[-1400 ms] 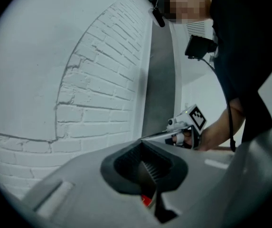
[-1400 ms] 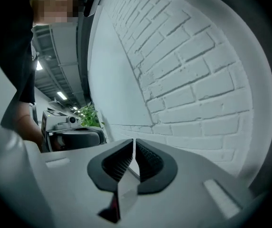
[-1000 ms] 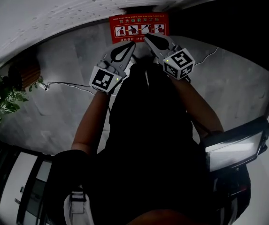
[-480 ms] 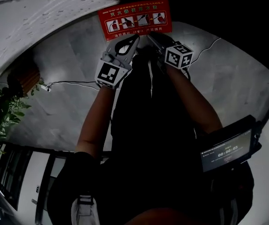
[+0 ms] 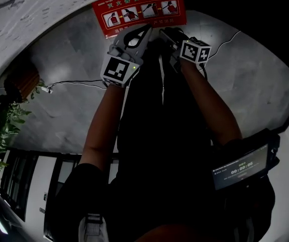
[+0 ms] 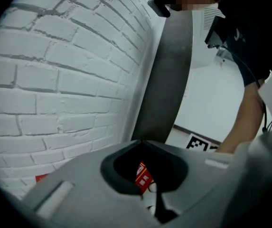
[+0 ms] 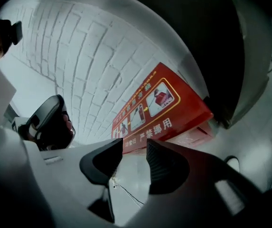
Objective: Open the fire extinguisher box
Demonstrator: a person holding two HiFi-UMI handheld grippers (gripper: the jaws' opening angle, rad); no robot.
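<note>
Box [image 5: 140, 11], red, pictogram strip on top

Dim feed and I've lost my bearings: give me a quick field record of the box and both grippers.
target: red fire extinguisher box, against white brick wall, lid looks closed
left gripper: shut, empty, close to the box
right gripper: jaws have just been opening, nothing between them, box just beyond them

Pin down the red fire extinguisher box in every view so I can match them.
Head view: the red fire extinguisher box sits top centre, at the foot of the wall.
Left gripper view: only a red printed sliver shows, low centre.
Right gripper view: right of centre, tilted.
Shared landmark: the white brick wall.
</note>
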